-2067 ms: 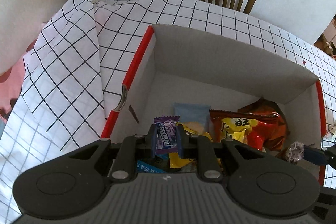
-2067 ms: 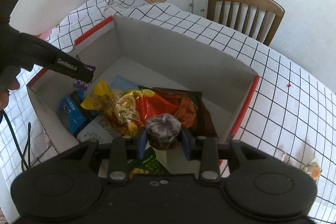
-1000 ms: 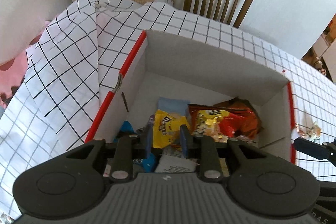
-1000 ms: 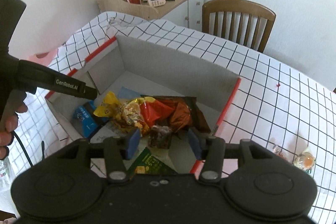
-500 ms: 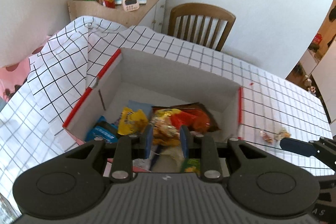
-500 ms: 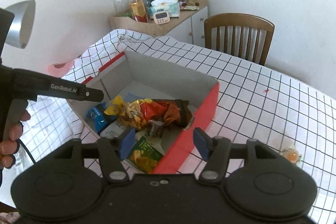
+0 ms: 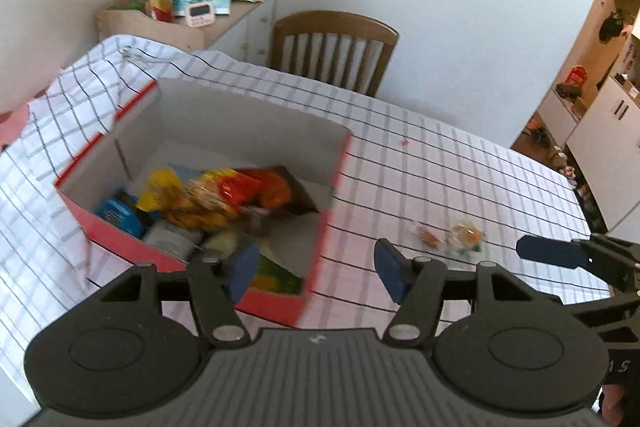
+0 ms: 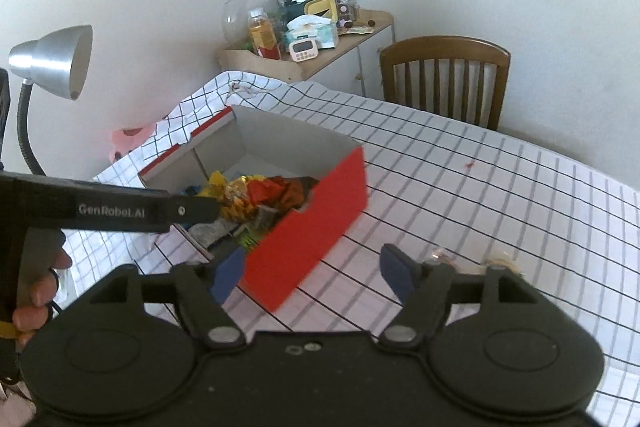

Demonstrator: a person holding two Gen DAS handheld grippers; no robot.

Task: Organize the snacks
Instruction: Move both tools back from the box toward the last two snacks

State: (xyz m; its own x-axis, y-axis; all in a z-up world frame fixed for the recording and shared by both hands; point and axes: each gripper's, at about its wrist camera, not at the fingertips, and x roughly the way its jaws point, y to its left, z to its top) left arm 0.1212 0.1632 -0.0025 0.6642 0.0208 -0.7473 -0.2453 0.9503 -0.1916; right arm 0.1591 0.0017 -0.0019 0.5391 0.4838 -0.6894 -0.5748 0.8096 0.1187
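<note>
Ahead of our left gripper (image 7: pixel 316 269) and to its left sits the red box (image 7: pixel 192 263), piled with bright snack packets (image 7: pixel 224 195). Both this gripper and our right gripper (image 8: pixel 314 273) are spread wide and hold nothing. Two small wrapped candies (image 7: pixel 464 237) lie loose on the checked surface (image 7: pixel 460 167), just ahead and to the right of the left gripper, well apart from the box. From the right gripper they sit close in front, partly hidden behind its right finger. We judge them very light and crinkly, with slick wrappers that could slide on the cloth or squirt from the pads. We would pinch each across its plump middle, not by the twisted ends, and gently.
</note>
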